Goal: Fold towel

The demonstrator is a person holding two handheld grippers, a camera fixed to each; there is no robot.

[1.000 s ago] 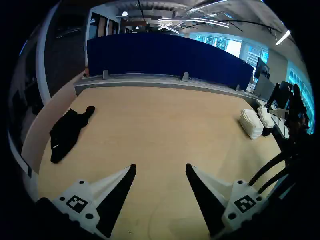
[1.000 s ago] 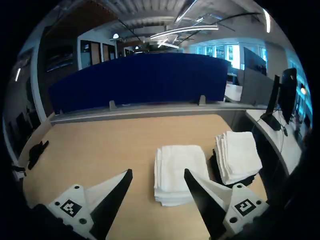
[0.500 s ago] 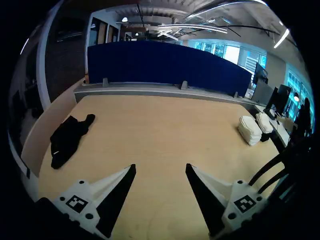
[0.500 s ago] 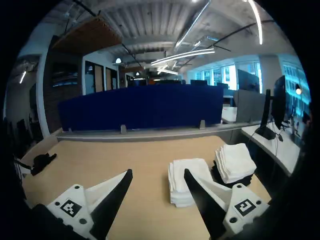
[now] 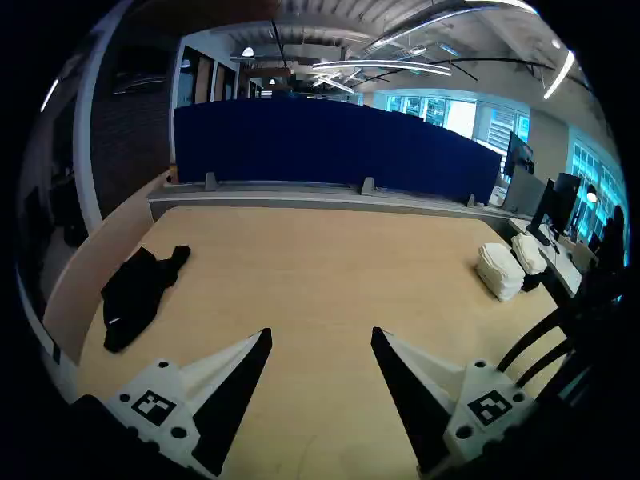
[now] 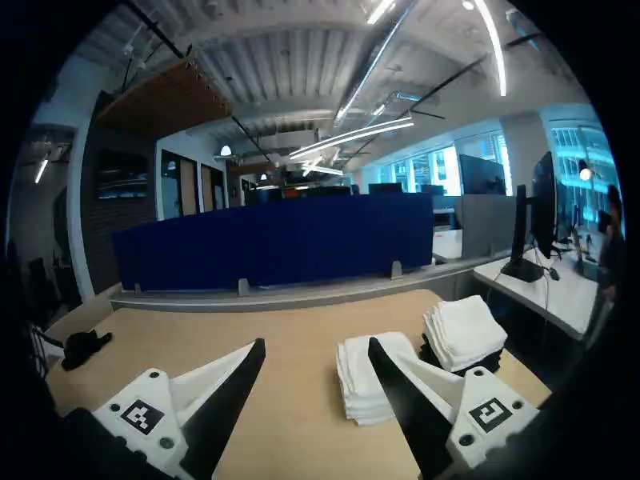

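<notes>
Tabletop [image 5: 320,264] of pale wood lies under my left claw [image 5: 320,330], spread wide and empty; my right claw [image 6: 315,340] is released too, gripping nothing. Just past its right finger sits a stack of folded white towels [image 6: 362,384], a second stack [image 6: 464,330] beside it on something dark. A black cloth [image 5: 136,292] lies crumpled at the table's left side; a blue divider [image 5: 320,148] lines the far edge.

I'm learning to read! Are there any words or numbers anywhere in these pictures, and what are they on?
None: no words or numbers can be read.
The left gripper and right gripper carry square black-and-white marker patterns, not letters.
</notes>
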